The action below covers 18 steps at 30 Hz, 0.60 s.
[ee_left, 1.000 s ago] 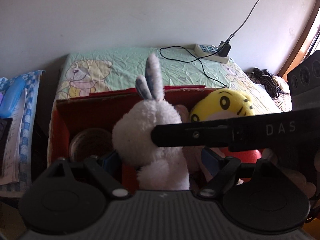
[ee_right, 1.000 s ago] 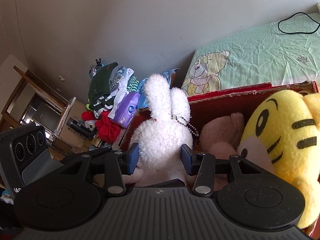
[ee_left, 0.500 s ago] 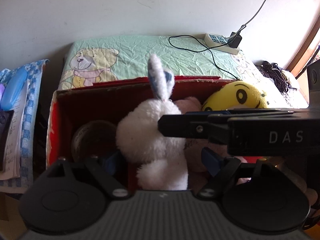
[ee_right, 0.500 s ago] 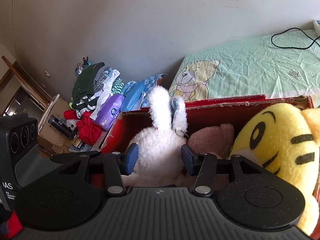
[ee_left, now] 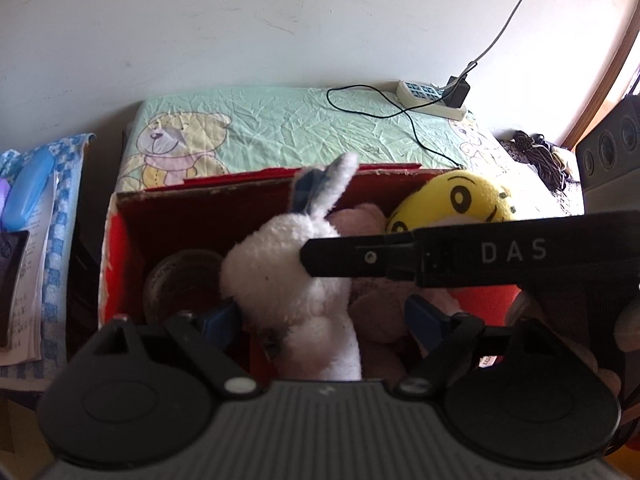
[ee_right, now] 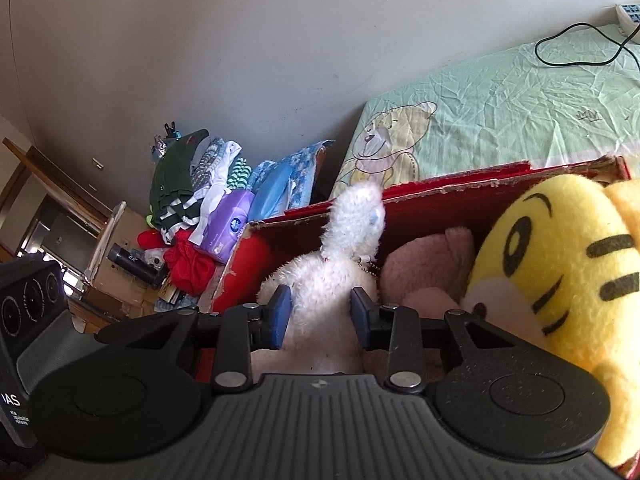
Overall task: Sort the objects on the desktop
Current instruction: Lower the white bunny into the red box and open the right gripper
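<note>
A white plush rabbit sits in a red cardboard box, its ears leaning right at the rim. My right gripper is shut on the rabbit around its body. In the left wrist view, that gripper's finger crosses in from the right onto the rabbit. My left gripper stands open just above the box, one finger on each side of the rabbit and apart from it. A yellow tiger plush and a pink plush lie to the rabbit's right in the box.
A round glass jar fills the box's left part. Behind the box lies a green bear-print cloth with a power strip and black cable. To the left are a blue case, piled clothes and a purple tissue pack.
My right gripper has carried the rabbit lower into the box. Its ears, upright a second ago, now lean right at the rim. The left gripper stays open.
</note>
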Tool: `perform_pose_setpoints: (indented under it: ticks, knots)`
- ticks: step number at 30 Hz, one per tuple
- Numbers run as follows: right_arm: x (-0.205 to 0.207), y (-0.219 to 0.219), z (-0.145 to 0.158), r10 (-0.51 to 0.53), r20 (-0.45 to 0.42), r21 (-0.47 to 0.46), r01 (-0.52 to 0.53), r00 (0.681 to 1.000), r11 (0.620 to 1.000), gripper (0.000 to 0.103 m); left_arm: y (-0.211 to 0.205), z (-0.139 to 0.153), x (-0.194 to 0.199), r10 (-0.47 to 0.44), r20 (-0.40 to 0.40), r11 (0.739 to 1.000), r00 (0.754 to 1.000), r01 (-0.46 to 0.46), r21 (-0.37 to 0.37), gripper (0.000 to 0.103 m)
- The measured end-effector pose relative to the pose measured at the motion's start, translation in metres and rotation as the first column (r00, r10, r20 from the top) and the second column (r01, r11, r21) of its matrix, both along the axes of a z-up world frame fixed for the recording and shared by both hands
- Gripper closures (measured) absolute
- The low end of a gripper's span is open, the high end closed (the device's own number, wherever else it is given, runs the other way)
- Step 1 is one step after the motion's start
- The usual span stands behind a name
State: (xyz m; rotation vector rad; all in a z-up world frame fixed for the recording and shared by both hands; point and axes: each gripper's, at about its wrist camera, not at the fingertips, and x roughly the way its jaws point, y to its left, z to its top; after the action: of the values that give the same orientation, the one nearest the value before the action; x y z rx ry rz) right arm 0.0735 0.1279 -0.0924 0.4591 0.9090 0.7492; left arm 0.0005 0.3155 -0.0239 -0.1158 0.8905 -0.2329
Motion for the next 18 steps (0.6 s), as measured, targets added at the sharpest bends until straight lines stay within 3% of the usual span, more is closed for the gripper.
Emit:
perform_pose_setpoints:
  ticks: [5, 9, 18]
  knots:
    - [0.002, 0.007, 0.001, -0.049, 0.061, -0.097, 0.055, 0.997, 0.994, 0.073, -0.005, -0.002, 0.009, -0.003, 0.018, 1.0, 1.0, 0.003, -0.013, 0.016]
    - [0.004, 0.002, 0.0, -0.076, 0.059, -0.101, 0.082, 0.995, 0.991, 0.078, -0.02, -0.009, 0.015, -0.012, 0.04, 0.999, 0.999, 0.011, 0.033, 0.01]
    - [-0.008, -0.004, 0.003, -0.054, 0.08, -0.086, 0.061, 0.995, 0.994, 0.075, -0.008, -0.006, -0.001, -0.052, 0.039, 0.999, 0.998, 0.053, -0.01, 0.008]
